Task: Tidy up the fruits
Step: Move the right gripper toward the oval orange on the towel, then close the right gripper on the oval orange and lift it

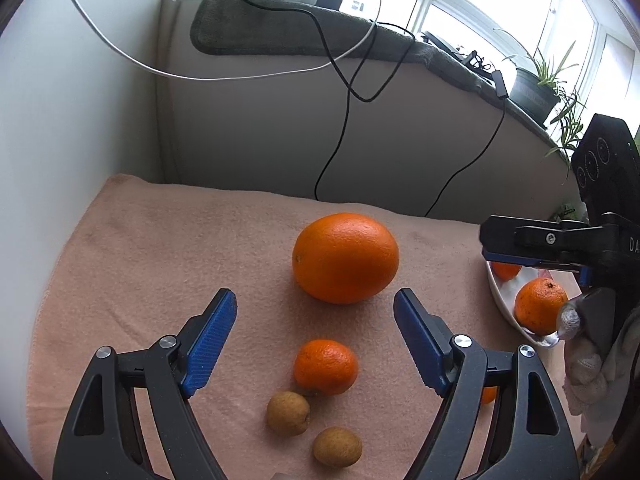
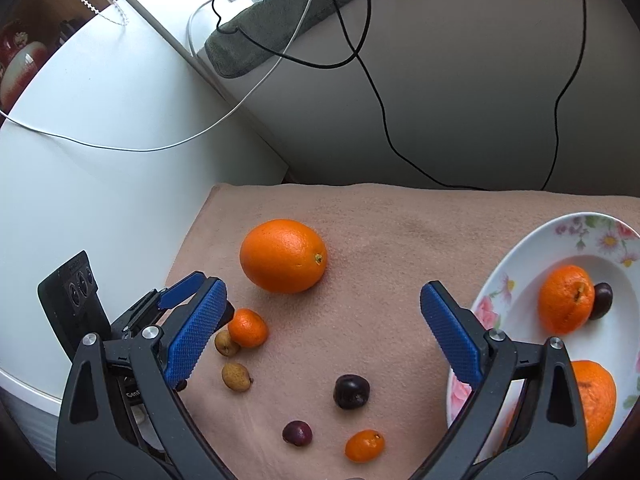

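Observation:
My left gripper (image 1: 316,336) is open, low over the pink cloth (image 1: 160,264). A small mandarin (image 1: 326,367) lies between its fingers, with the big orange (image 1: 346,258) just beyond the tips. Two brown longans (image 1: 288,413) sit nearer the camera. My right gripper (image 2: 324,336) is also open and holds nothing. Below it lie two dark cherries (image 2: 351,391) and a kumquat (image 2: 365,445). The big orange (image 2: 284,256) is ahead and to its left. At the right, the flowered plate (image 2: 520,264) holds a mandarin (image 2: 566,299), a dark cherry (image 2: 600,301) and another orange fruit (image 2: 596,396).
A white wall panel (image 2: 100,160) borders the cloth on the left and a grey sill wall (image 1: 280,128) stands behind it. Black and white cables (image 1: 344,120) hang down that wall. A potted plant (image 1: 536,88) stands on the sill at the right. A gloved hand (image 1: 584,360) holds the right gripper.

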